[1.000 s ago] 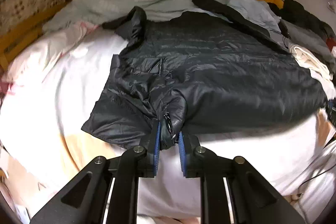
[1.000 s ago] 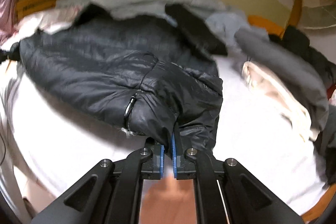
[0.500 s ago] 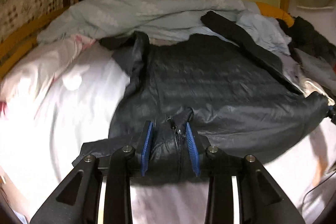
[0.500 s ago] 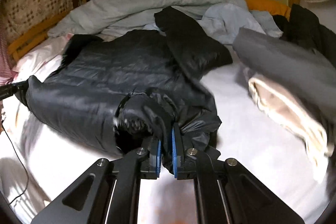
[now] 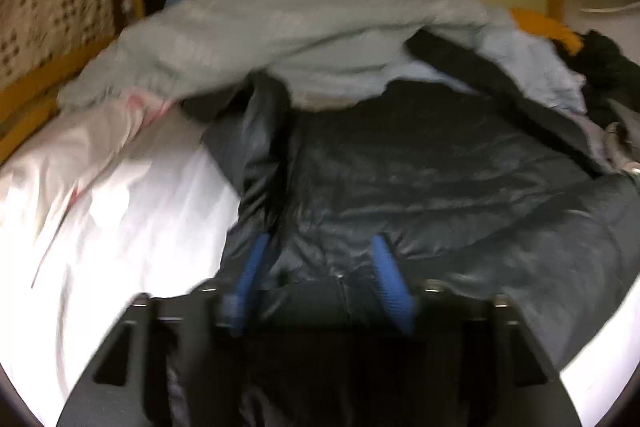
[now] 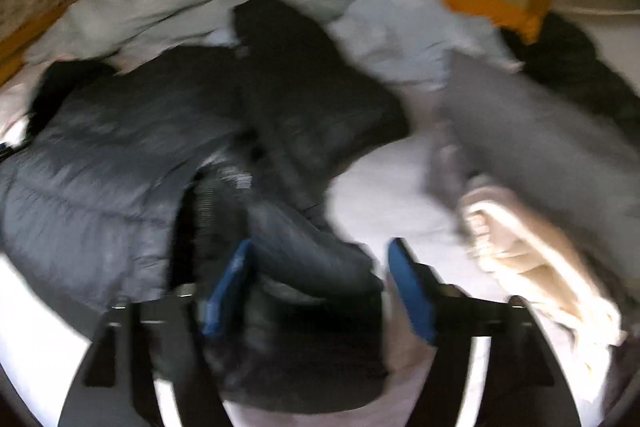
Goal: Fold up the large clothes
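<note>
Jacket (image 5: pixel 460 187) is lying across the white bed sheet (image 5: pixel 120 219), its dark quilted body spreading from centre toward 3 o'clock in my left view and toward 9 o'clock in my right view. I am judging the fold as barely begun: the hem is bunching at 6 o'clock in both views, a sleeve (image 6: pixel 312 99) is trailing loose toward 12 o'clock, and no clean crease is showing. I am opening the left gripper (image 5: pixel 320 275), pads standing clear of the hem lying slack between them. I am opening the right gripper (image 6: pixel 320 287) too, a puffy fold sitting between its blue pads unpinched. Fabric is looking glossy, slippery and thick. Other clothes (image 6: pixel 532 131) are piling at 2 o'clock, waiting.
</note>
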### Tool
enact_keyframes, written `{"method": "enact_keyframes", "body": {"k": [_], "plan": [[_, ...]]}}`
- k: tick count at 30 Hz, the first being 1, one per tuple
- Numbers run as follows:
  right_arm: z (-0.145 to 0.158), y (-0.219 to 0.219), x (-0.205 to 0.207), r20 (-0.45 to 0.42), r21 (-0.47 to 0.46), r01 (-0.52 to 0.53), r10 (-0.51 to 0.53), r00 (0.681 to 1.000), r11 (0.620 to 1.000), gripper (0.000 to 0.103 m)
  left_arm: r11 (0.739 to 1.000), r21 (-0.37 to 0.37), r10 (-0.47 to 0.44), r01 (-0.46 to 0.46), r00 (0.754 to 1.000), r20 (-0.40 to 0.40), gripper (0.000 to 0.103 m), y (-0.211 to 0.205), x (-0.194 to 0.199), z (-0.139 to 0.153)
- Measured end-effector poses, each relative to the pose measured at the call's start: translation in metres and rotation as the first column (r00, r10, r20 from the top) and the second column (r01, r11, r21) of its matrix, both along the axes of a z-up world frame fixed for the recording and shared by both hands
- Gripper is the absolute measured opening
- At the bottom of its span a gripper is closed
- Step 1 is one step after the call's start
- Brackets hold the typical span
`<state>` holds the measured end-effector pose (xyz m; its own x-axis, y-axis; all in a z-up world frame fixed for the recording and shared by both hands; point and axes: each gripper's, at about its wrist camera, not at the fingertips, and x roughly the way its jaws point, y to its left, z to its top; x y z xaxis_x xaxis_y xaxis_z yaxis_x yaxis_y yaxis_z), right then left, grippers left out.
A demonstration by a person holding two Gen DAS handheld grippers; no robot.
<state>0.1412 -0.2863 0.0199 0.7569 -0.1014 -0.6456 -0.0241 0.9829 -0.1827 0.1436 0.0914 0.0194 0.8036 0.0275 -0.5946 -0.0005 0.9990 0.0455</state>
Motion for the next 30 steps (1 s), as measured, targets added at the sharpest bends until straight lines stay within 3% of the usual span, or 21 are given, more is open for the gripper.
{"method": "enact_keyframes", "body": {"k": [3,5,8,12,13,14,15,16,18,22,27,30], "plan": [[0.014,-0.011,-0.008,0.072,0.053,0.012,-0.016,0.997,0.999,0.075,1.000,-0.022,0.009,-0.006,0.994,0.111,0.095,0.010,-0.023,0.021],[0.019,-0.018,-0.010,0.084,0.091,0.009,-0.016,0.996,0.996,0.079,0.996,-0.082,0.031,-0.020,0.990,0.137,0.102,0.023,-0.037,0.032],[0.017,-0.030,-0.006,0.042,0.154,0.036,-0.043,0.998,0.987,0.079,0.988,-0.150,0.052,-0.038,0.995,0.087,0.102,0.046,-0.050,0.038],[0.004,-0.043,-0.014,-0.021,0.255,0.043,-0.039,0.999,0.966,0.079,0.991,-0.126,0.041,-0.049,0.997,-0.067,0.102,0.057,-0.046,0.014],[0.001,-0.041,-0.012,-0.046,0.242,0.036,-0.025,0.999,0.970,0.072,0.991,-0.119,0.042,-0.053,0.994,-0.097,0.102,0.057,-0.044,0.006],[-0.005,-0.037,-0.009,-0.083,0.213,0.033,-0.015,0.996,0.976,0.043,0.990,-0.129,0.033,-0.049,0.992,-0.124,0.100,0.059,-0.041,-0.002],[-0.009,-0.034,-0.008,-0.116,0.205,0.017,0.007,0.993,0.979,0.033,0.988,-0.148,0.021,-0.042,0.990,-0.140,0.095,0.061,-0.038,-0.007],[-0.010,-0.031,-0.009,-0.110,0.211,0.012,0.011,0.994,0.977,0.030,0.985,-0.168,0.012,-0.037,0.989,-0.148,0.087,0.062,-0.035,-0.011],[-0.009,-0.031,-0.011,-0.090,0.207,0.025,-0.007,0.996,0.978,0.023,0.983,-0.175,0.034,-0.056,0.991,-0.126,0.085,0.064,-0.027,-0.013],[-0.023,-0.031,0.001,-0.099,0.134,0.049,-0.036,0.994,0.990,0.023,0.986,-0.117,0.106,-0.118,0.989,-0.100,0.085,0.067,-0.005,-0.023],[-0.036,-0.020,0.003,-0.089,0.024,0.047,-0.045,0.995,0.999,0.023,0.971,-0.214,0.085,-0.110,0.989,-0.121,0.086,0.079,0.004,-0.040],[-0.025,-0.026,-0.007,-0.052,0.018,0.103,-0.102,0.993,0.995,0.039,0.969,-0.210,0.121,-0.132,0.991,-0.064,0.086,0.080,-0.014,-0.030]]}}
